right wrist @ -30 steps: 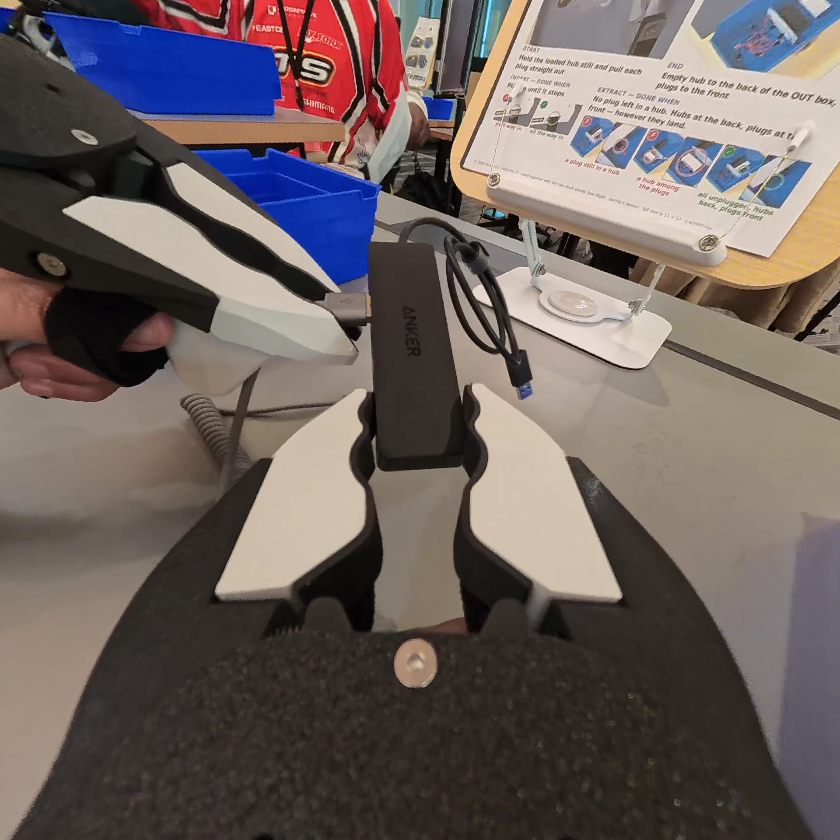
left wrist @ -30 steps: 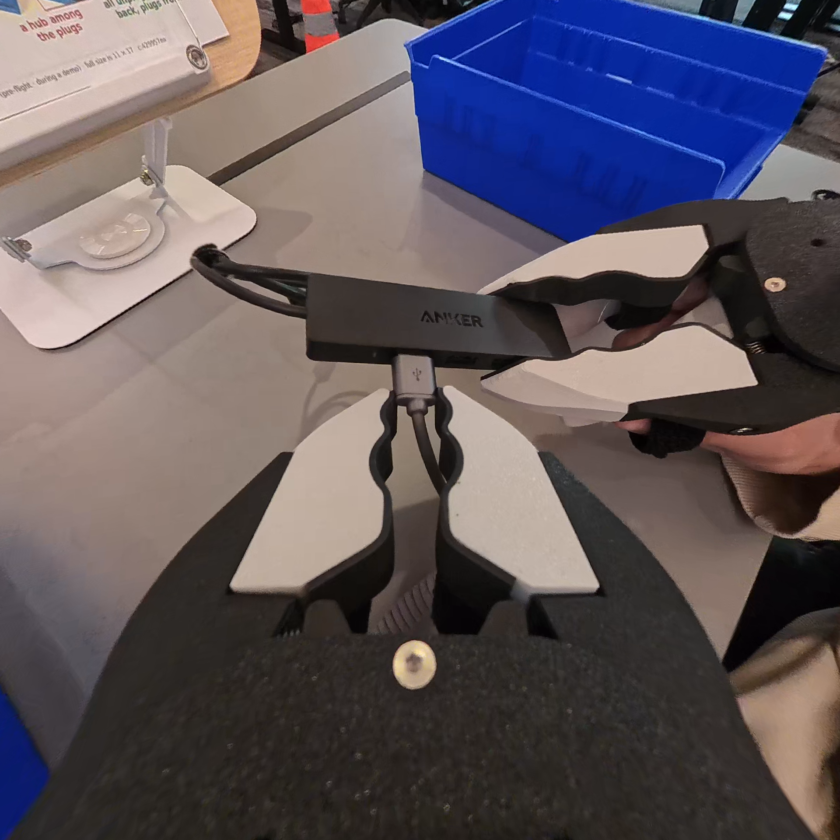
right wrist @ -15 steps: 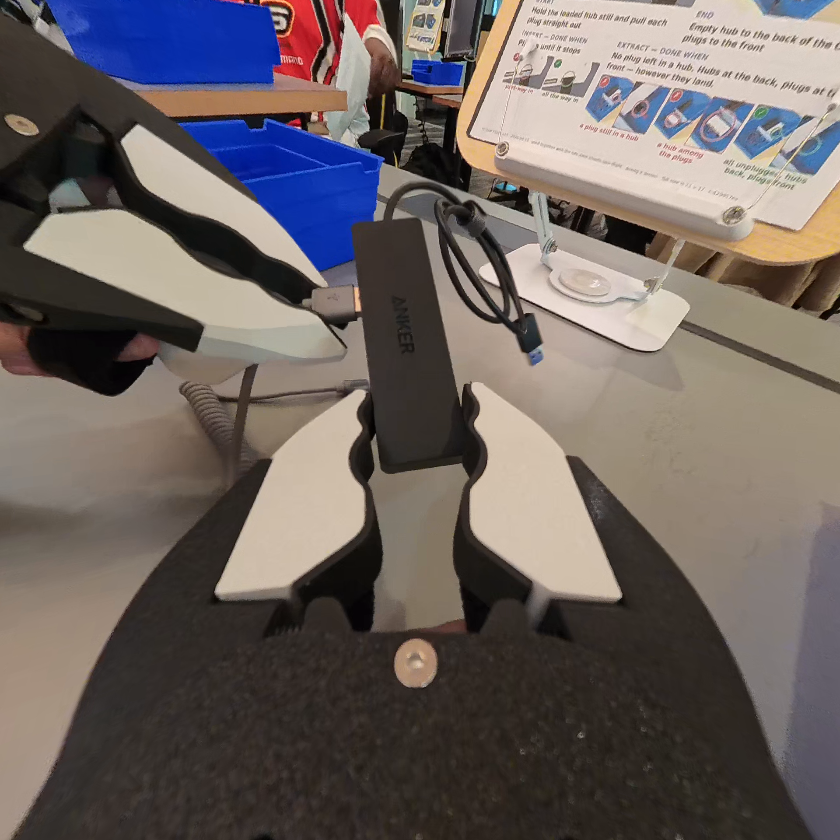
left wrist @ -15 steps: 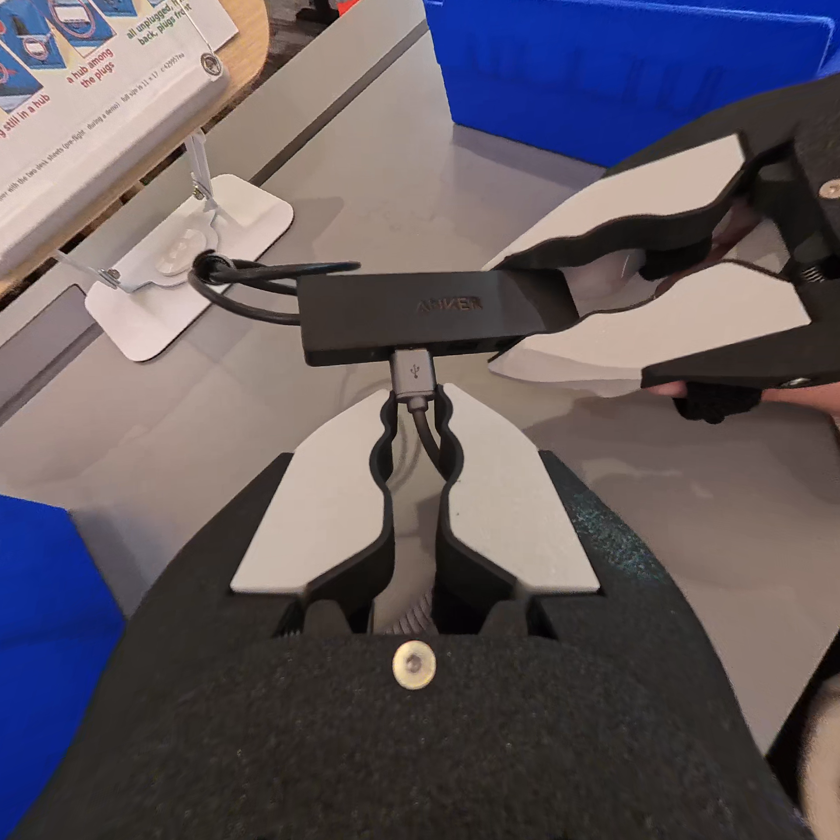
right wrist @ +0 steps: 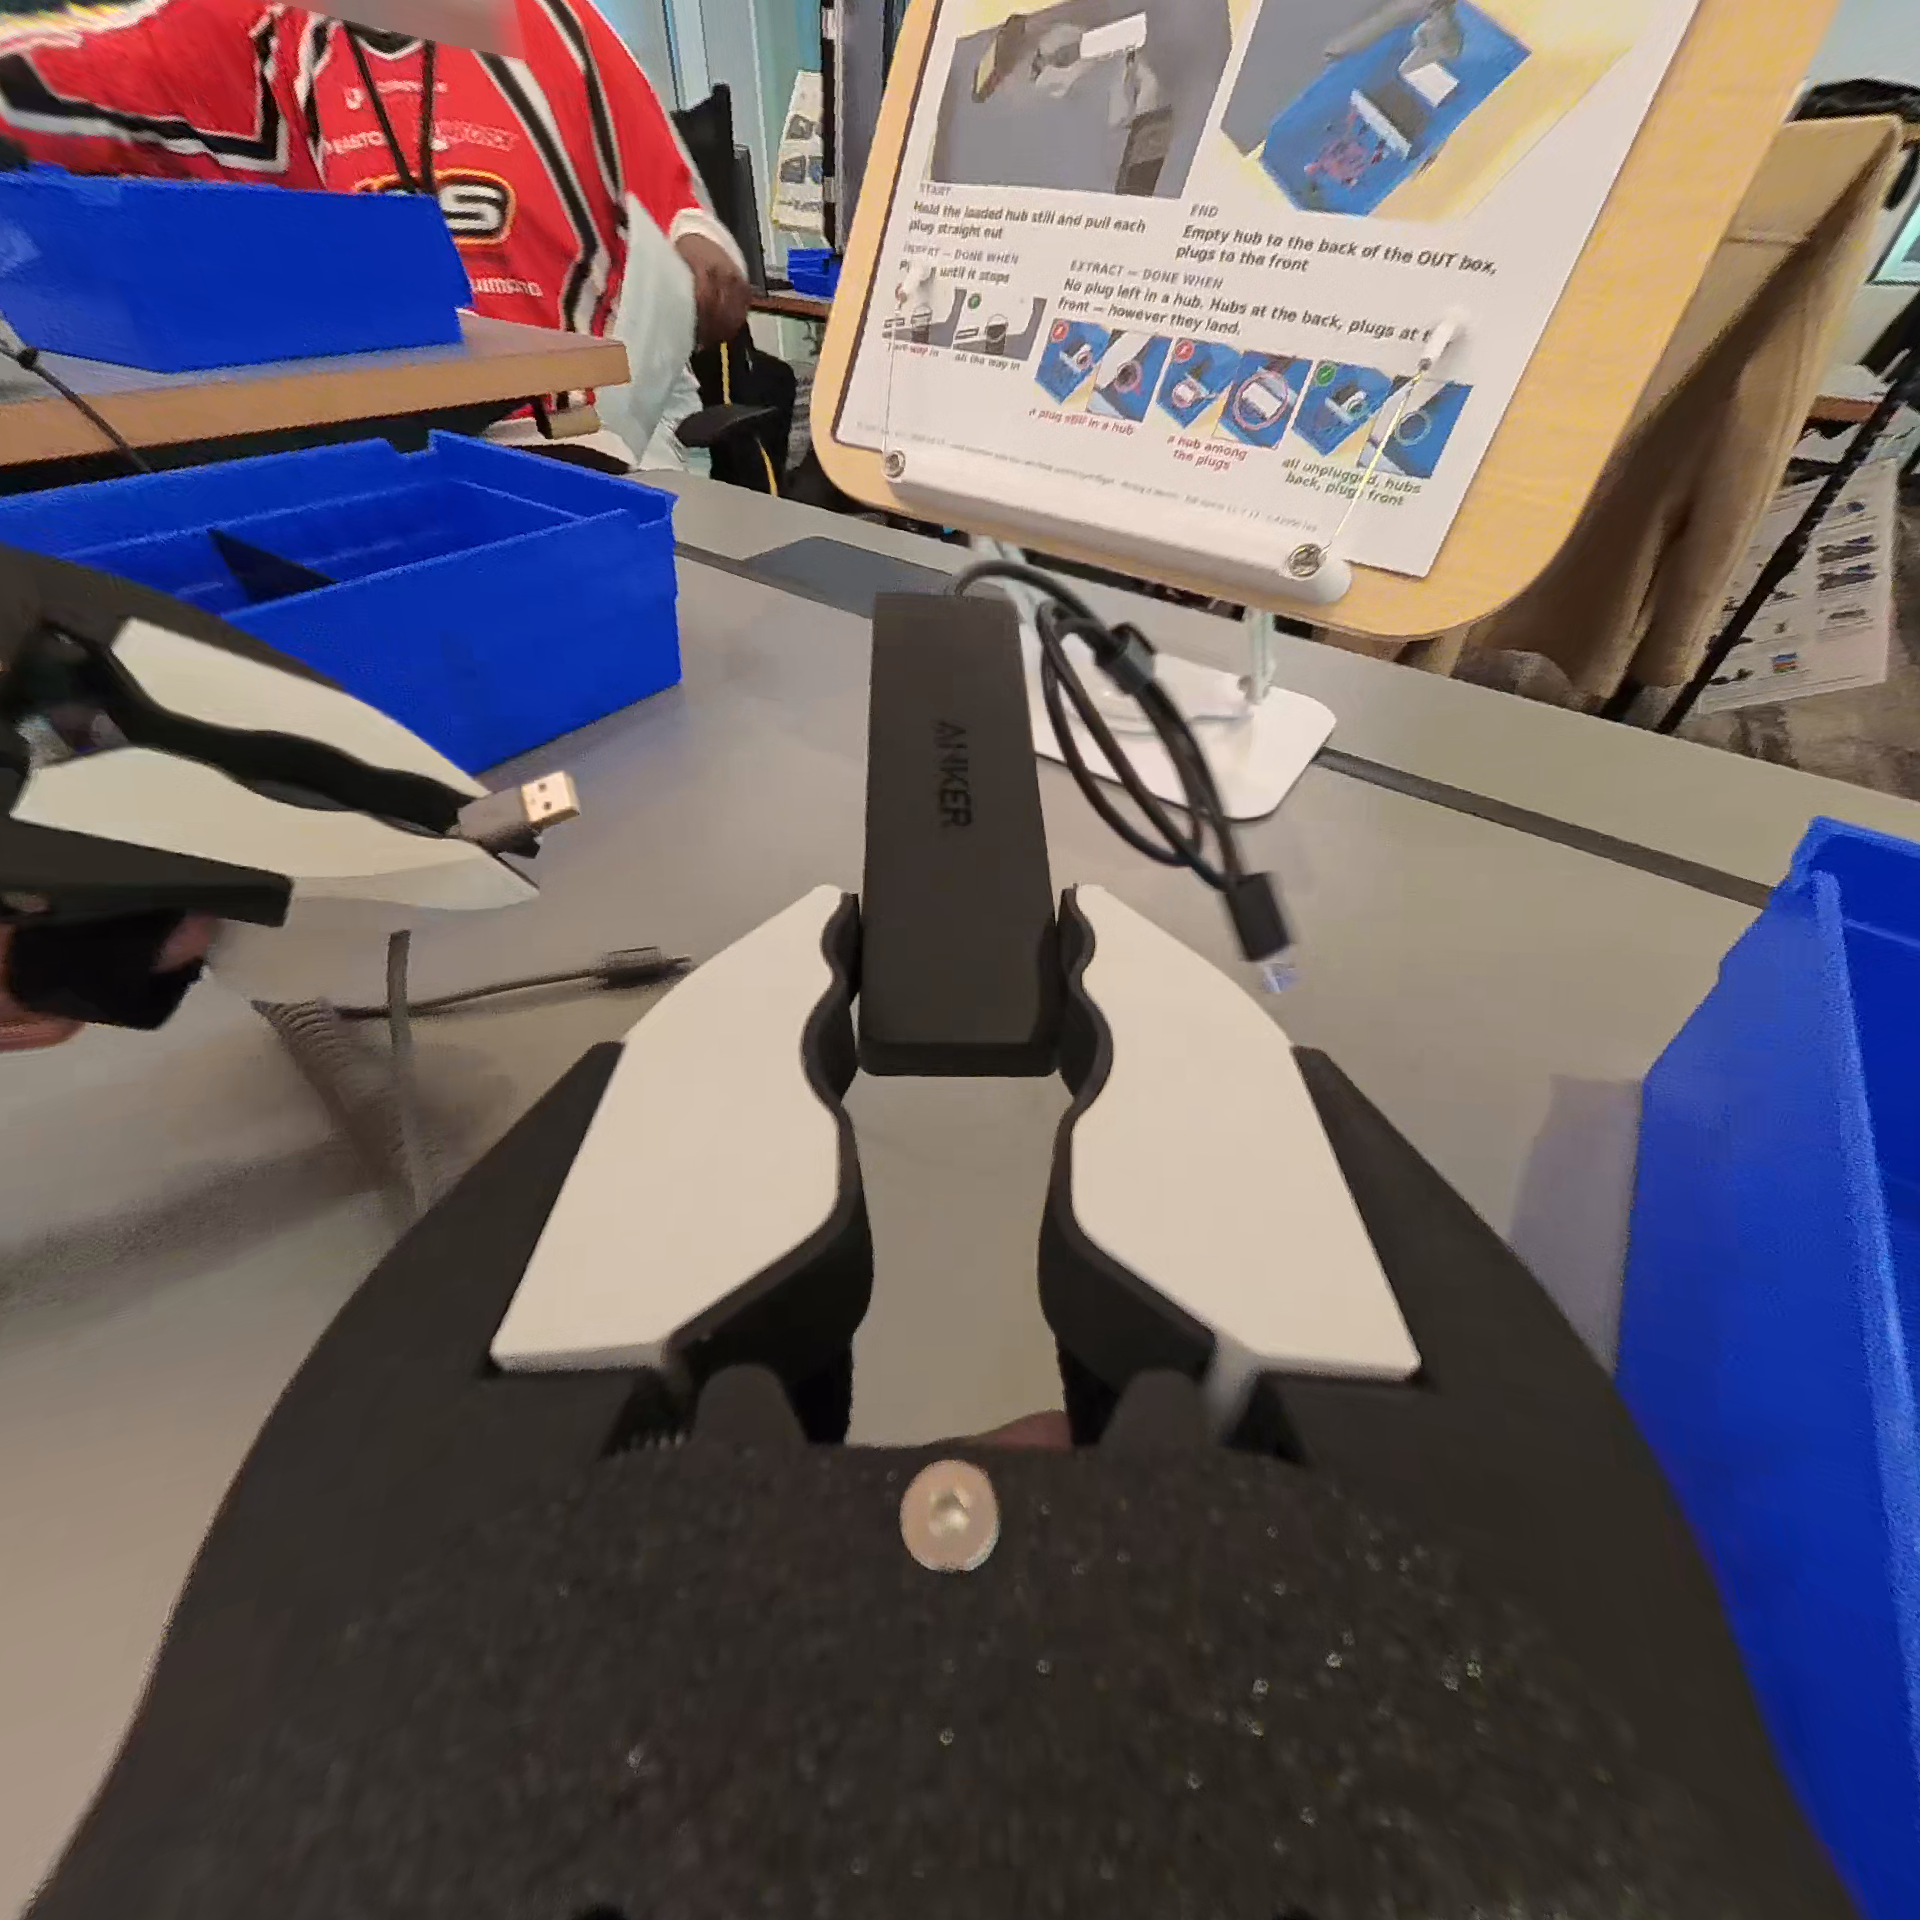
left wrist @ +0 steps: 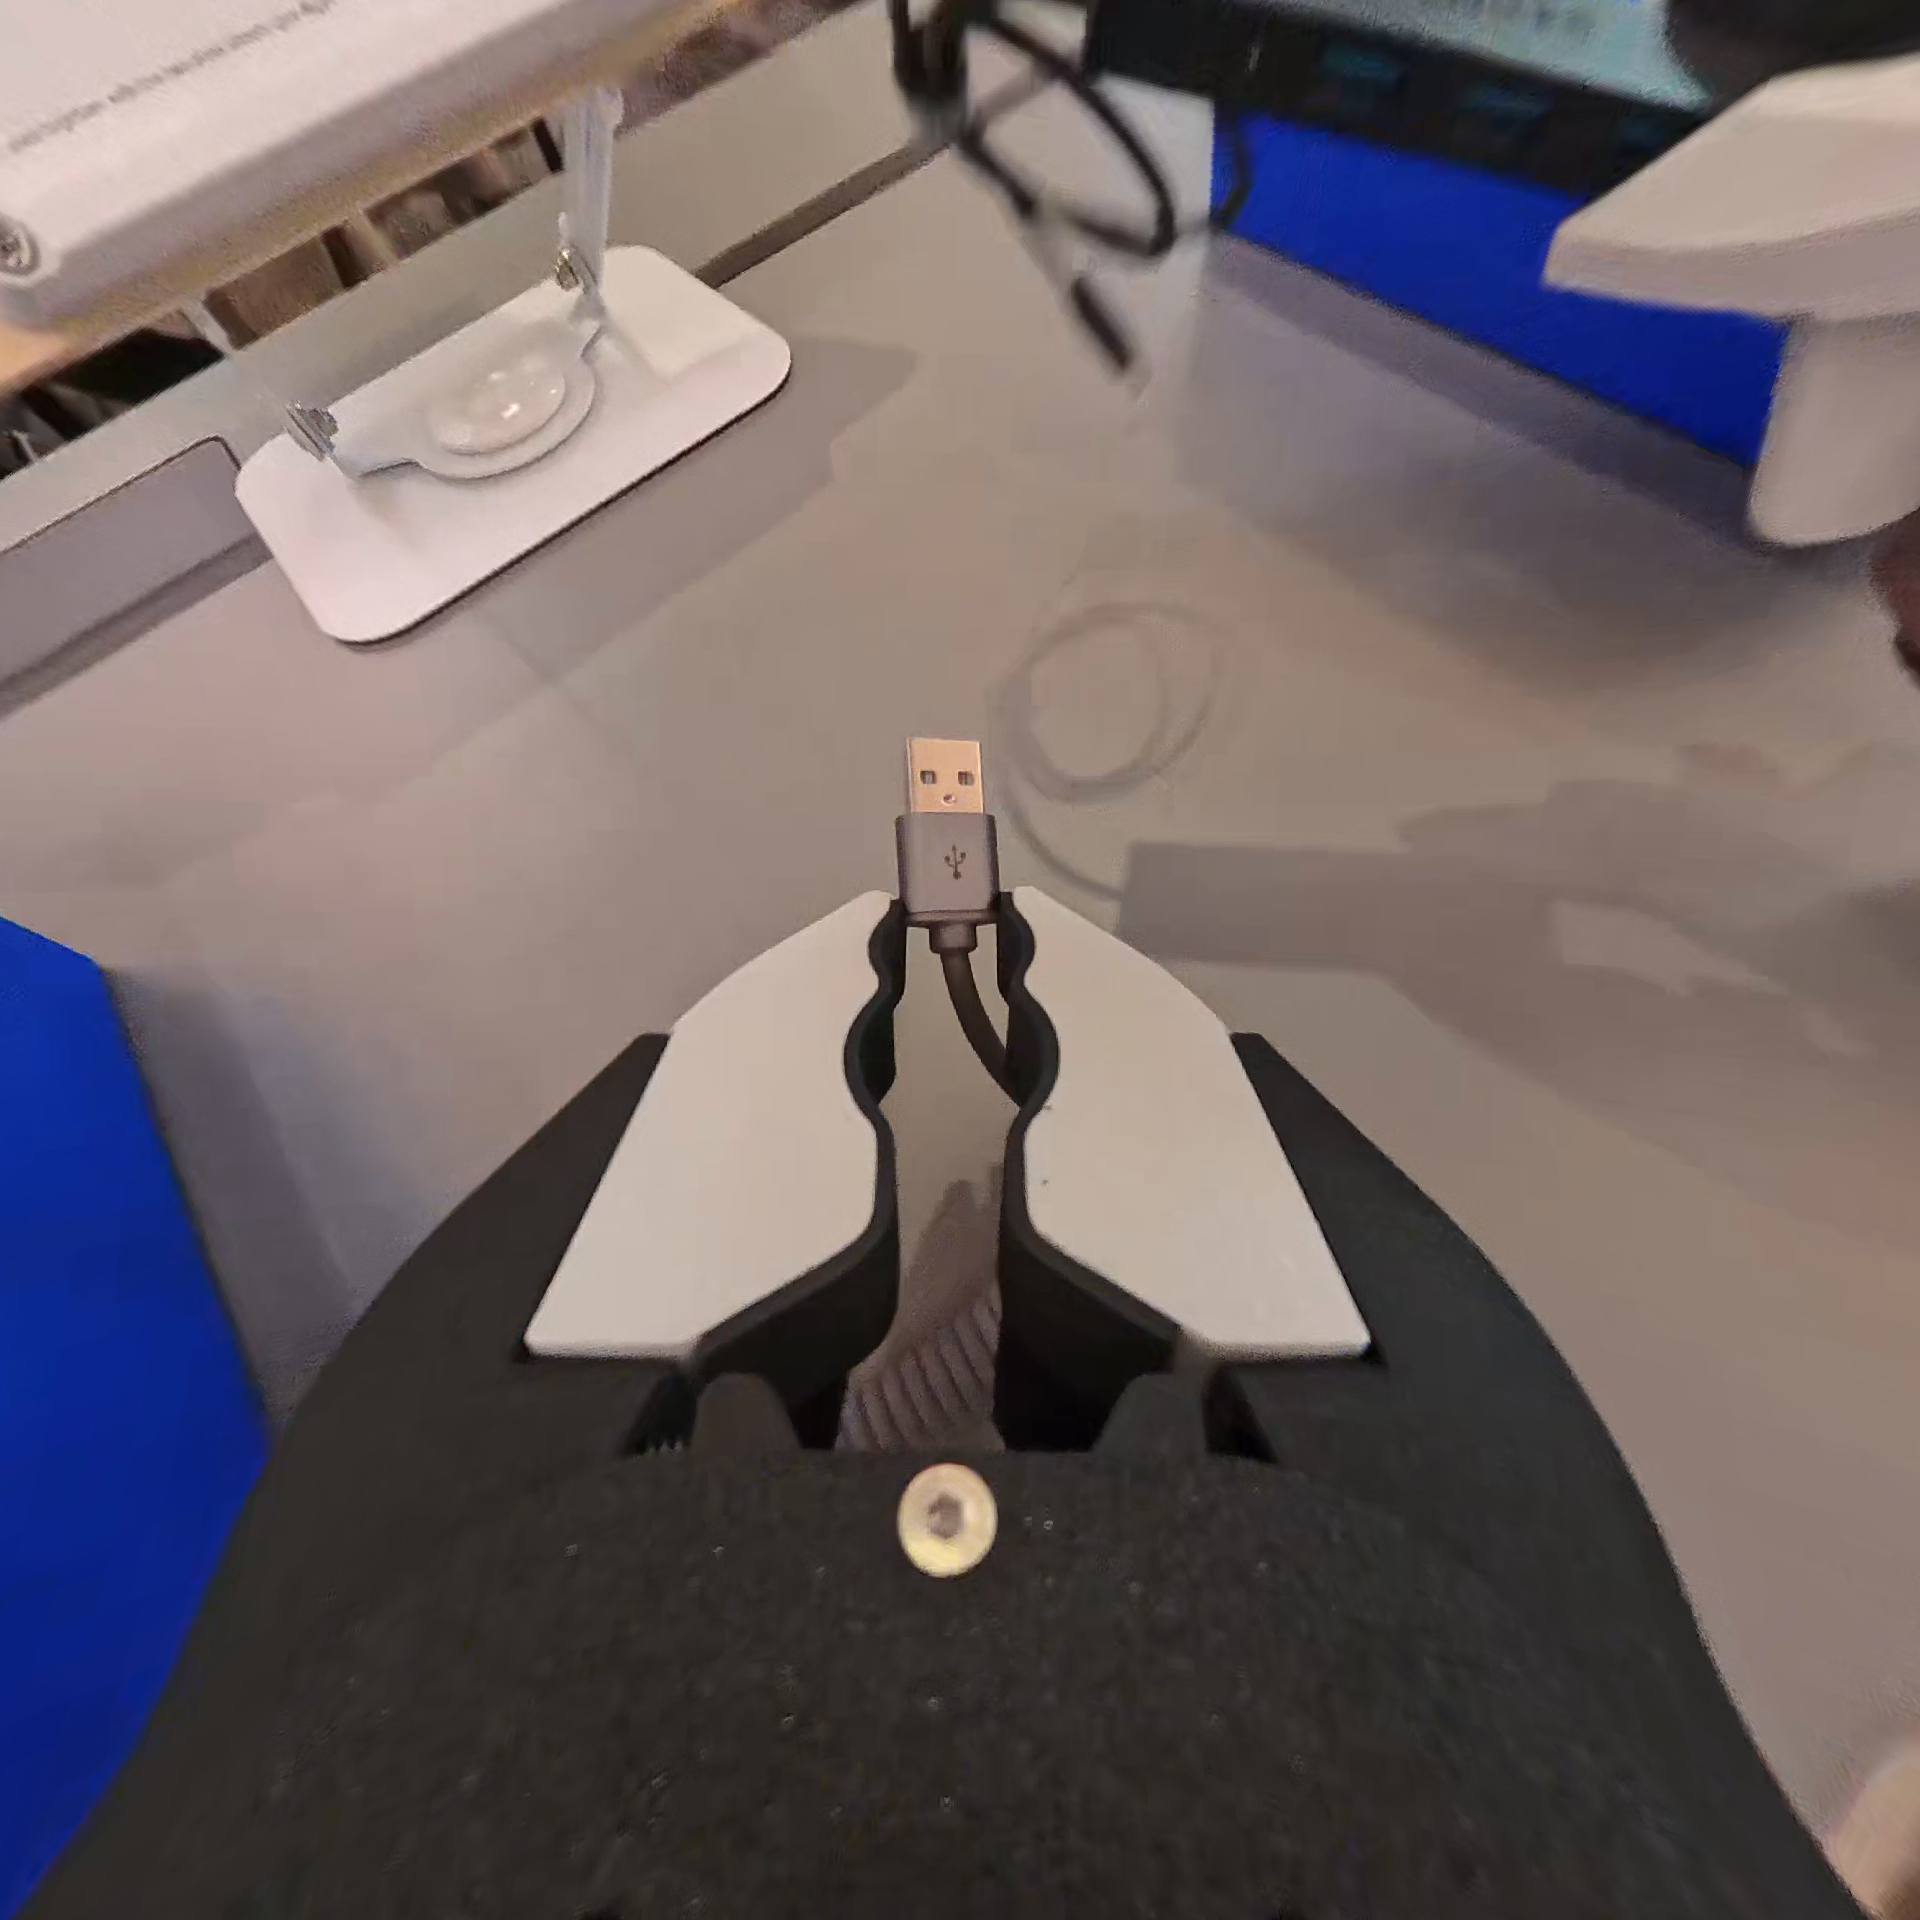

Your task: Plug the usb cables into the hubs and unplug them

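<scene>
Left gripper (left wrist: 945, 914) pinches light USB plug (left wrist: 945, 831) by its stiff grey shell w/ limp cable trailing; right gripper (right wrist: 956, 935) clamps rigid black hub (right wrist: 951, 831) by its sides.

In the left wrist view the black hub (left wrist: 1351, 62) is motion-blurred and cut off by the top edge

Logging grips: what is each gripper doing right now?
Left gripper: closed on the USB plug, clear of the hub.
Right gripper: closed on the black hub.
</scene>
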Demonstrator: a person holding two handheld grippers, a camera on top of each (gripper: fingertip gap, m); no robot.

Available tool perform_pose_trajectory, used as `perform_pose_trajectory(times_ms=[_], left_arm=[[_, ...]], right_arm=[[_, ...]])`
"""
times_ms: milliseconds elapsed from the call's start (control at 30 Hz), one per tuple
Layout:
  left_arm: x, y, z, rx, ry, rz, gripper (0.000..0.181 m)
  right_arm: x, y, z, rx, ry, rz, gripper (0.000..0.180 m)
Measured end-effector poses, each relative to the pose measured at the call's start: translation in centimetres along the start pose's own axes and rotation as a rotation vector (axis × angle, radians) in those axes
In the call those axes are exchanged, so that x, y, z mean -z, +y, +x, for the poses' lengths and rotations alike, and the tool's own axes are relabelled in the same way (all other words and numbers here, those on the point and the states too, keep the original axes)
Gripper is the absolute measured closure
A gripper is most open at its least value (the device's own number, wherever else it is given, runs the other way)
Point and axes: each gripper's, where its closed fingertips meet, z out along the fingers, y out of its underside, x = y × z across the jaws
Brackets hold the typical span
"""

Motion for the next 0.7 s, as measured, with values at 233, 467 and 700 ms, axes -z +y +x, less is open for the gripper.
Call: perform_pose_trajectory(times_ms=[233,467,700], left_arm=[[2.0,1.6,-1.3,0.106,-0.088,0.220,0.165],[1.9,1.8,-0.7,0.144,-0.032,0.249,0.165],[1.6,2.1,-0.7,0.143,-0.031,0.238,0.165]], right_arm=[[0.1,2.4,-3.8,0.084,-0.055,0.053,0.144],[0.1,3.1,-4.4,0.101,-0.056,0.021,0.144],[1.4,-3.3,-1.0,0.166,-0.008,0.014,0.144]])
